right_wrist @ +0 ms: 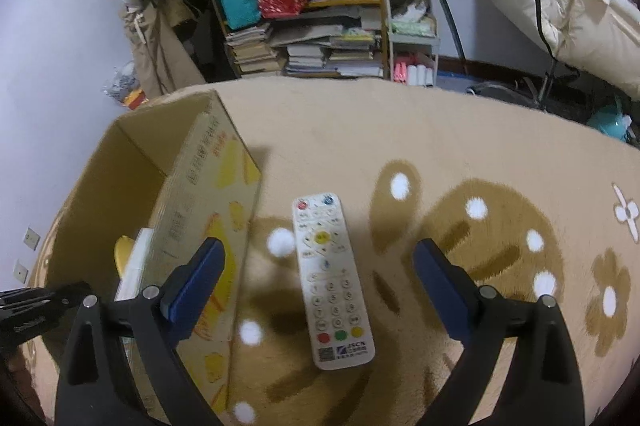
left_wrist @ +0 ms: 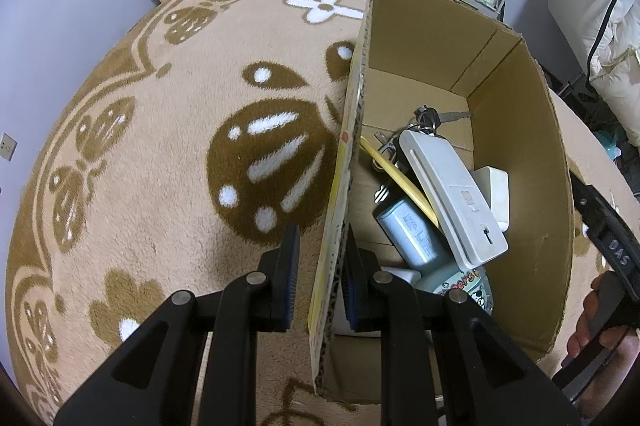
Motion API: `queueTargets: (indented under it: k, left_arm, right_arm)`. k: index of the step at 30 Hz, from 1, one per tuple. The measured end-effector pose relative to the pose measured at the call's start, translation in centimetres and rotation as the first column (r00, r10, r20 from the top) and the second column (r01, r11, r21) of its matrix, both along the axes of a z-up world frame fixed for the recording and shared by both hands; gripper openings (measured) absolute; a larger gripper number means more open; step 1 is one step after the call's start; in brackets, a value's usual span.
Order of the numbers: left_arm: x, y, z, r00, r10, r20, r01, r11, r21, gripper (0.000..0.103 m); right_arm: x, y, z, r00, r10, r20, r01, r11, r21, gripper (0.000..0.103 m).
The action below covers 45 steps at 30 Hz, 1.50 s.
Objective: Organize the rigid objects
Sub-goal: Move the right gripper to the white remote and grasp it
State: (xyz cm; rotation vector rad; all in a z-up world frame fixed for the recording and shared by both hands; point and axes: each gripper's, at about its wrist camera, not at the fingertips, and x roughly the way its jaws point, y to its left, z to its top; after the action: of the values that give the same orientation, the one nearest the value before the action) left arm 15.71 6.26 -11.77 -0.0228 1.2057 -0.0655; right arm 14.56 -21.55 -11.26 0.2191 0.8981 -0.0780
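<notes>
- In the left wrist view the lower end of the cardboard box [left_wrist: 516, 146] is cut off behind the gripper's black linkage, so its near corner cannot be seen.
- Inside the box the contents overlap: a white flat device [left_wrist: 452, 194] lies over a yellow strip [left_wrist: 400, 178] and a silver cylinder [left_wrist: 412, 230]; a bunch of keys [left_wrist: 430, 120] sits farther in, partly covered.
- A printed container [left_wrist: 460, 286] at the near end is mostly hidden; its label cannot be read.
- The left gripper [left_wrist: 320, 266] is clamped on the box's side wall, 1 pad on each face of the cardboard.
- At the right edge of that view, a hand [left_wrist: 596, 322] and part of the other gripper are only partly in frame.
- In the right wrist view the box's interior is mostly hidden by its printed wall [right_wrist: 208, 246].
- The white remote control [right_wrist: 330, 278] lies flat on the beige patterned rug [right_wrist: 400, 130], just beside the box and not touching it.
- Its long axis runs near to far, the numeral end nearest the camera, leaning slightly left at the far end.
- The right gripper [right_wrist: 320, 278] is spread wide, nothing grasped; its 2 fingers stand either side of the remote, clear of it.
</notes>
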Motion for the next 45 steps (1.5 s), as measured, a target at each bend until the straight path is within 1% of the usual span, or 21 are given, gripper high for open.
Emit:
queueTargets:
  k: [5,7,10,13,14,15,17,19,21,22,23,24,35,39,45]
  left_arm:
    - [0.0,0.0,0.0,1.0,0.0,-0.001,0.0,1.0,-0.001,0.019]
    - [0.0,0.0,0.0,1.0,0.0,-0.001,0.0,1.0,-0.001,0.019]
    - [0.0,0.0,0.0,1.0,-0.003,0.001,0.003,1.0,0.004,0.019]
    - [0.0,0.0,0.0,1.0,-0.004,0.001,0.004,1.0,0.004,0.019]
    - [0.0,0.0,-0.1,1.0,-0.004,0.0,0.004,1.0,0.004,0.019]
    - [0.0,0.0,-0.1,1.0,-0.004,0.001,0.004,1.0,0.004,0.019]
    - [0.0,0.0,0.0,1.0,-0.003,0.001,0.003,1.0,0.004,0.019]
    - [0.0,0.0,0.0,1.0,-0.003,0.0,0.003,1.0,0.003,0.019]
    - [0.0,0.0,0.0,1.0,-0.004,0.0,0.004,1.0,0.004,0.019]
    - [0.0,0.0,0.0,1.0,-0.003,0.001,0.003,1.0,0.004,0.019]
    - [0.0,0.0,0.0,1.0,-0.004,0.001,0.004,1.0,0.004,0.019]
    - [0.0,0.0,0.0,1.0,-0.003,0.001,0.003,1.0,0.005,0.019]
    - [0.0,0.0,-0.1,1.0,-0.004,0.001,0.004,1.0,0.007,0.019]
    - [0.0,0.2,-0.1,1.0,0.001,-0.003,-0.001,1.0,-0.003,0.019]
    - [0.1,0.2,0.0,1.0,-0.001,-0.002,0.001,1.0,0.002,0.019]
  right_arm:
    - [0.3,-0.5,-2.2,0.999,-0.006,-0.049,0.006,1.0,0.001,0.1]
    - [0.4,-0.5,-2.9,0.999,-0.007,-0.048,0.007,1.0,0.0,0.1]
    - [0.7,-0.1,-3.8,0.998,0.005,-0.07,-0.007,1.0,-0.026,0.1]
    - [0.8,0.5,-4.4,0.998,0.012,-0.065,-0.016,0.999,-0.049,0.1]
    - [0.7,0.6,-4.6,0.998,0.004,-0.061,-0.007,0.998,-0.062,0.098]
    - [0.8,0.7,-4.9,0.998,0.007,-0.065,-0.011,0.998,-0.057,0.089]
    - [1.0,0.6,-5.5,0.996,0.013,-0.089,-0.016,1.0,-0.026,0.075]
    - [1.1,0.3,-6.1,0.994,0.005,-0.108,-0.006,1.0,-0.004,0.073]
    - [1.1,0.1,-6.2,0.994,-0.009,-0.111,0.007,1.0,-0.022,0.06]
    - [1.0,0.0,-6.2,0.994,-0.012,-0.112,0.01,1.0,-0.019,0.057]
    - [1.0,-0.1,-6.2,0.994,-0.013,-0.111,0.011,1.0,-0.015,0.049]
    - [0.9,-0.2,-6.1,0.993,-0.019,-0.114,0.016,1.0,-0.019,0.045]
    - [0.4,-1.3,-5.7,0.992,-0.058,-0.111,0.063,0.997,0.038,0.044]
    - [0.3,-1.7,-5.4,0.993,-0.067,-0.099,0.073,0.996,0.058,0.044]
    - [0.1,-1.8,-4.6,0.994,-0.075,-0.075,0.079,0.995,0.057,0.044]
